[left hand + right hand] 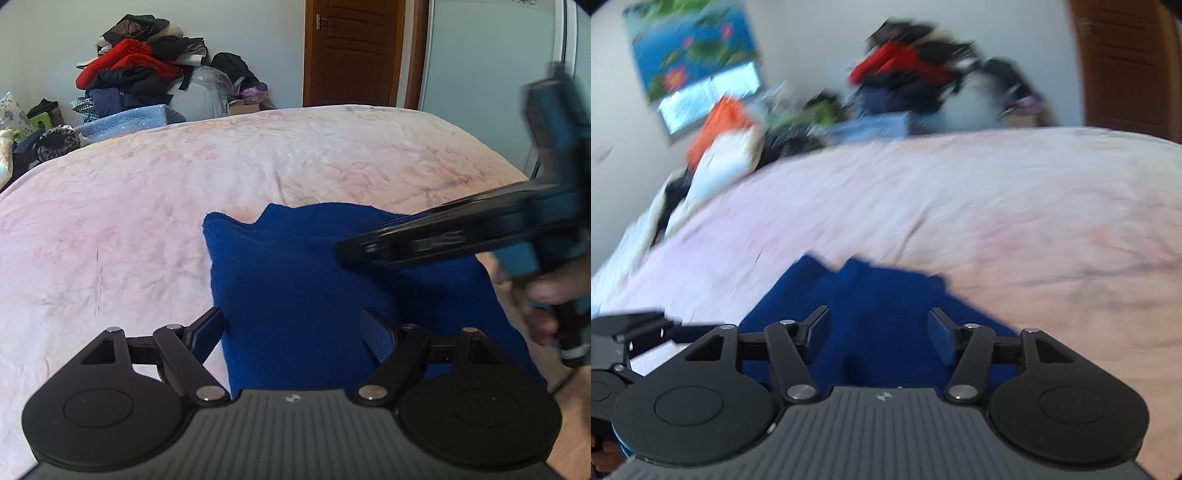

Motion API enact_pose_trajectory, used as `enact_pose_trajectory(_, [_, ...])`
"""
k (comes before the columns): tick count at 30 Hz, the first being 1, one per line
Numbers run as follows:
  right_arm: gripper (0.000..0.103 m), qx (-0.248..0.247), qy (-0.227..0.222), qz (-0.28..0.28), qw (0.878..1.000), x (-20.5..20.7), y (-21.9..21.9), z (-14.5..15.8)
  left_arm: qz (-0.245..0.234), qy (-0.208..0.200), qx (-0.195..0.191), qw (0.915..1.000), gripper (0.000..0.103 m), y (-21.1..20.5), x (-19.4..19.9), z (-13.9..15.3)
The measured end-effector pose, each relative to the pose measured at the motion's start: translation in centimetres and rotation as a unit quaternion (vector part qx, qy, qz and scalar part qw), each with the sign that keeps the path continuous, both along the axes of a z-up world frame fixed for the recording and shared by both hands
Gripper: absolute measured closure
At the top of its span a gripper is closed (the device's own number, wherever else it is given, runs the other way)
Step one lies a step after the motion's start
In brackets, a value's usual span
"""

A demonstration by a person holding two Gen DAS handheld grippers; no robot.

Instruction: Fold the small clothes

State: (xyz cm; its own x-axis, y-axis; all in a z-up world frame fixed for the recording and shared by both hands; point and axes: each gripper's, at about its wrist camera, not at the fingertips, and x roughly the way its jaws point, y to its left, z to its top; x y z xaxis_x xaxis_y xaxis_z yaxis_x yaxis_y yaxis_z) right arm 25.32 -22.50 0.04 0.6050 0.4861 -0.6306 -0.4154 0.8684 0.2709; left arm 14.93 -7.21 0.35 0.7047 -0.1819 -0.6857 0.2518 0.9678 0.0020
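Garment [295, 273] lengthwise away between spread left tool [295, 332] fingers.

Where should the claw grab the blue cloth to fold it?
Probably the far left corner of the blue cloth. It sticks out over the pink bedsheet with bare sheet on its left, so a claw can come from that side and slide one finger under. The left claw, open, is nearest that edge.

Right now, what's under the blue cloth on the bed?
The blue cloth lies on a pale pink floral bedsheet, which shows all around it. Whatever sits directly beneath the cloth is covered, so nothing else can be seen there.
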Motion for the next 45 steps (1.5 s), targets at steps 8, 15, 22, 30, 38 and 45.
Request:
enact_pose_trajectory(8, [0.04, 0.011, 0.01, -0.043, 0.999, 2.7, -0.6, 0.7, 0.002, 0.013, 0.0, 0.9999, 0.022, 0.4, -0.1, -0.5])
enact_pose_trajectory(15, [0.035, -0.071, 0.02, -0.004, 0.997, 4.2, 3.6, -1.0, 0.016, 0.021, -0.007, 0.9996, 0.022, 0.5, -0.1, -0.9])
enact_pose_trajectory(22, [0.028, -0.059, -0.033, -0.007, 0.998, -0.1, 2.1, 2.3, 0.022, 0.025, -0.014, 0.9993, 0.019, 0.8, -0.1, -1.2])
enact_pose_trajectory(30, [0.019, -0.112, -0.017, -0.011, 0.993, -3.9, 0.6, -0.4, 0.027, 0.028, -0.013, 0.9992, 0.019, 0.6, -0.4, -1.7])
enact_pose_trajectory(38, [0.005, -0.012, -0.033, -0.096, 0.995, -6.9, -5.7, 0.9, 0.031, 0.013, -0.039, 0.9987, 0.018, 2.6, -0.3, -1.2])
enact_pose_trajectory(45, [0.007, 0.119, 0.079, -0.097, 0.985, -6.7, -10.8, -3.2, 0.039, 0.084, -0.199, 0.9756, 0.018, 7.8, 1.7, -3.3])
